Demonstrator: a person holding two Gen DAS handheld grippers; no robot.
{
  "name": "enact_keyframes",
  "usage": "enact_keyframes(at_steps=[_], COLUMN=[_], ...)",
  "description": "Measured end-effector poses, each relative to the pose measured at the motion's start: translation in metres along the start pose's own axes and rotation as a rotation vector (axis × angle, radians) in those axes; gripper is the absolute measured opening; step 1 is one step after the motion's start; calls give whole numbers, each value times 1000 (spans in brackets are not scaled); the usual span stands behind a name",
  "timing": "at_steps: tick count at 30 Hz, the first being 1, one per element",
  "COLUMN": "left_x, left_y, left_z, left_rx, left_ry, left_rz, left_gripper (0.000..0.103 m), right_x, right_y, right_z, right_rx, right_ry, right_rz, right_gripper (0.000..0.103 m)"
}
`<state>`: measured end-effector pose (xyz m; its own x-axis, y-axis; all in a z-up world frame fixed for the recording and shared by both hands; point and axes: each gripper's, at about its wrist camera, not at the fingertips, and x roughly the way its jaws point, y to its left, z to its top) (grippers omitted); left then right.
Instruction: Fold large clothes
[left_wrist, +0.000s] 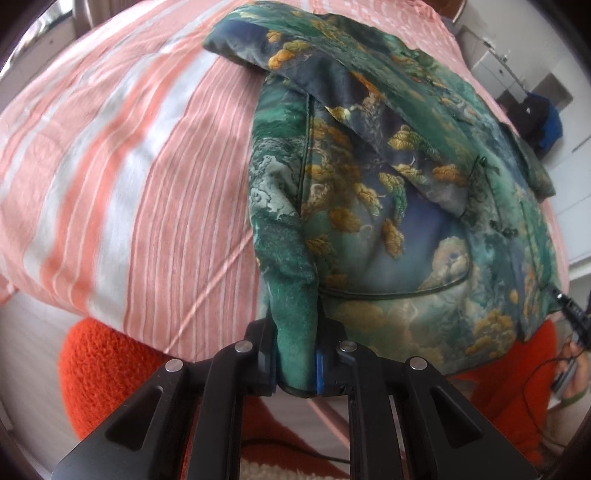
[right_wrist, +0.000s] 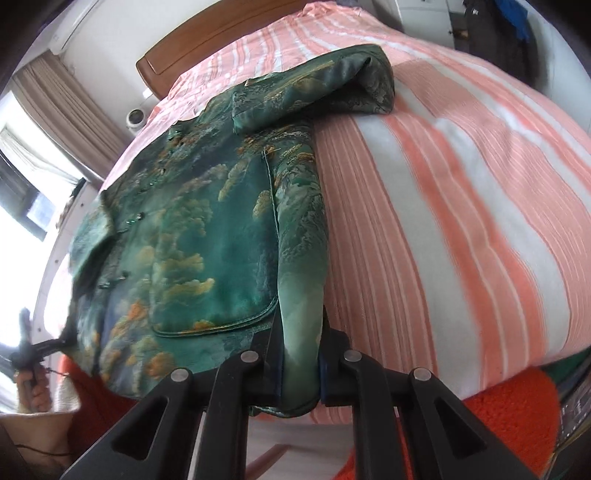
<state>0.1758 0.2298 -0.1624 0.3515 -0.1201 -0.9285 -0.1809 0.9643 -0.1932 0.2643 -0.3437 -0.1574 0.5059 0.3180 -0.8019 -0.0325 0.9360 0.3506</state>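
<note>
Closest to us, in the left view, the left gripper (left_wrist: 297, 363) has its two black fingers pressed together on a fold of the jacket's (left_wrist: 388, 206) hem, green cloth bunched between the blue pads. In the right view, the right gripper (right_wrist: 300, 373) is clamped the same way on the opposite bottom corner of the jacket (right_wrist: 207, 236) — pale green fabric fills the gap between its fingers. Below both we see an orange fuzzy rug (left_wrist: 96, 365). Beyond the grippers, the jacket, green with gold and blue cloud patterns, lies spread front-up on the bed (right_wrist: 461, 206), over a bedspread striped pink and white. Its sleeves are folded in across the chest. Farthest off, a wooden headboard (right_wrist: 221, 33) and a curtained window (right_wrist: 48, 122) close the room.
</note>
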Motion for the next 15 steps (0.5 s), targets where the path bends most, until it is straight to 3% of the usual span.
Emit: enact_keyframes(at_steps=[2,4,5,7,8,12,15], left_x=[-2,-8,-9,-23,-30,-67,-87], left_y=[-13,-22,-26,-36,-37,-50,-64], left_z=[0,-1,-5,-10,-11,-11,-2], left_rx=[37,45,46,45,46,50,48], left_ry=[-24,-58,-75,-131,-149,-271,-367], left_rz=[55,89,92,96,98,101,103], left_gripper=[24,45,59,69,73,96,98], right_x=[-2,-7,-11,-22,-28,-54,-61], right_y=[6,6,5,2,0,2,13], right_z=[-5,-8,-9,-11,-16,-25,-28], right_rx=[-11,-9,-6,10,14,-5,-29], right_ry=[-28,-49,-54,-74,-89,-152,-179], right_rz=[-20,-39,-43,-36,-41,-154,-205], right_gripper=[20,30,50,79,84,85,87])
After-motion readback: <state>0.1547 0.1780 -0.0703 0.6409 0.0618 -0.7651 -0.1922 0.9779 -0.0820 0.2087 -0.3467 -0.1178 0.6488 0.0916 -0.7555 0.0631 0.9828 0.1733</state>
